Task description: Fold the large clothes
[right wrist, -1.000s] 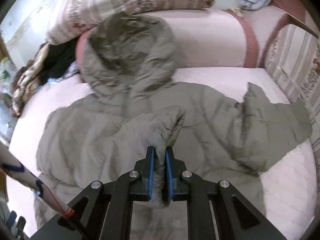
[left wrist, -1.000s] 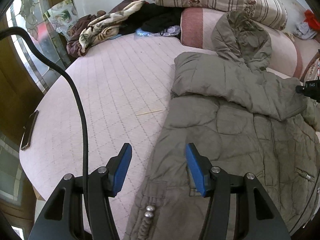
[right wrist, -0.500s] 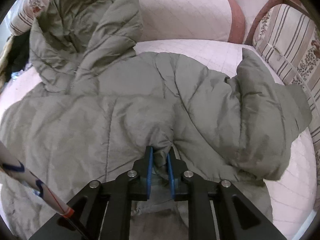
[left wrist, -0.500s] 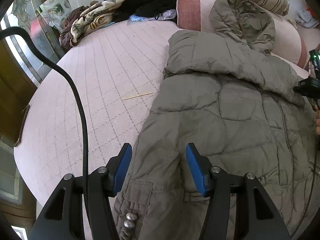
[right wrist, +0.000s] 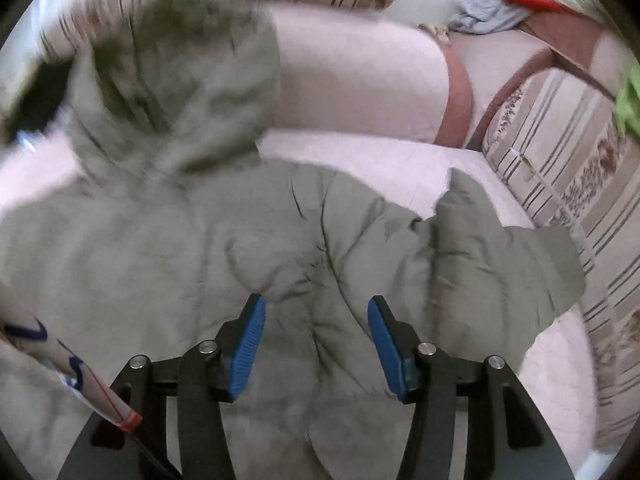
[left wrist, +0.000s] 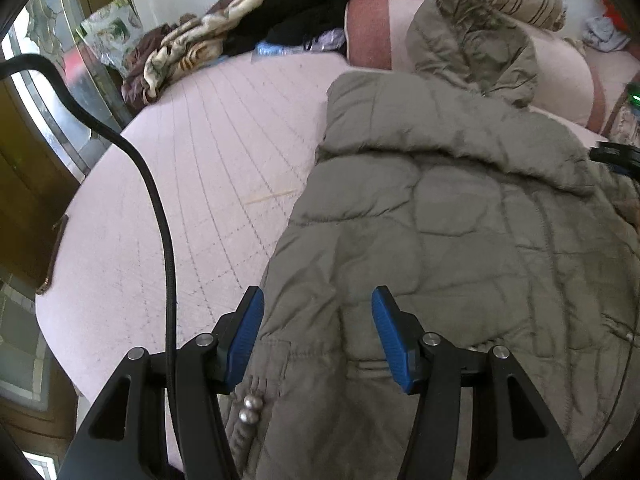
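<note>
Released since the earlier frame, the sleeve [right wrist: 256, 256] is dropped across the jacket [left wrist: 460, 240] on the bed [left wrist: 192, 184], both the right claw [right wrist: 316, 340] and left claw [left wrist: 318, 340] are spread wide, and the puffy fold is judged likely to spring back.

Left black two-finger gripper with blue ribbed pads [left wrist: 318, 332]: jaws spread wide, nothing between the pads, pointed forward and down over olive fabric. Black cable arcing past its left finger. Right black two-finger gripper with blue ribbed pads [right wrist: 316, 338]: jaws likewise spread wide, gripping nothing, angled down over the same fabric; view blurred. Dark tip of the right gripper [left wrist: 612, 156] visible at the right edge of the left wrist view.
</note>
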### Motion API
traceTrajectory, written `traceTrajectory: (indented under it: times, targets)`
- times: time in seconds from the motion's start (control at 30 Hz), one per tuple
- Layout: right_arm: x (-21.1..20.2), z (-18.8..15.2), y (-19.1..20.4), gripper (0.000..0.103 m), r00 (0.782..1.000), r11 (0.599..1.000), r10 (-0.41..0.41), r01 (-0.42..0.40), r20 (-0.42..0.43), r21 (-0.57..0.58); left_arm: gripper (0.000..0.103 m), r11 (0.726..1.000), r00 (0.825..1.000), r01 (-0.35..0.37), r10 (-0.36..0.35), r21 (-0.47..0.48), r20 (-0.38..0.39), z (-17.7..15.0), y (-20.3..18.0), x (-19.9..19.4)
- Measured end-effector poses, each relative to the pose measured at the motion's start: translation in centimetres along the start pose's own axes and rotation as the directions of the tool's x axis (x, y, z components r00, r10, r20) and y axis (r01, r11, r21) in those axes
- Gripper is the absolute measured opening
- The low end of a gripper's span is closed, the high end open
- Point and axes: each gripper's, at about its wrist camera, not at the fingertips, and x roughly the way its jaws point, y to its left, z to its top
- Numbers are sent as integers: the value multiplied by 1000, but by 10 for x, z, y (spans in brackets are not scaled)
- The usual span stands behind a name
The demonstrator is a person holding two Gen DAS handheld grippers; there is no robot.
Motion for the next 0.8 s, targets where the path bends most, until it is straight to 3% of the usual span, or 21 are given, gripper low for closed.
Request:
traceTrajectory:
  times: [0.13,0.23,0.37,0.4,0.43,0.5,0.6,0.73,0.8]
  targets:
    - [-43,-25,-74,58,986,972,164,-166,31,169,55,999,1000,29,-29,22,1,-2,-12,-15]
    - [-41,-47,-149,58,964,897,265,-255,23,361,55,997,997,72,-71,35,-15,-3,-26,-22]
    - [-16,-78,-225,58,958,793,288,-237,-2,561,55,993,995,98,-98,67,-15,-3,-47,-32]
    - [-1,-88,-246,58,952,750,307,-236,-9,619,57,993,995,100,-99,70,-15,-3,-53,-33]
    - [6,-95,-256,58,945,718,326,-244,-6,651,57,992,995,104,-103,76,-17,-3,-58,-34]
    - [31,-108,-279,58,916,604,399,-291,35,742,57,991,994,109,-108,80,-21,-2,-65,-34]
    - [56,-110,-297,58,880,468,456,-361,129,807,57,990,995,101,-98,94,-36,-1,-78,-31]
    - [79,-92,-304,58,871,411,459,-382,174,828,57,988,995,96,-91,121,-43,-1,-89,-29]
    - [92,-86,-309,56,868,364,457,-380,192,851,57,988,995,94,-90,122,-43,-1,-89,-29]
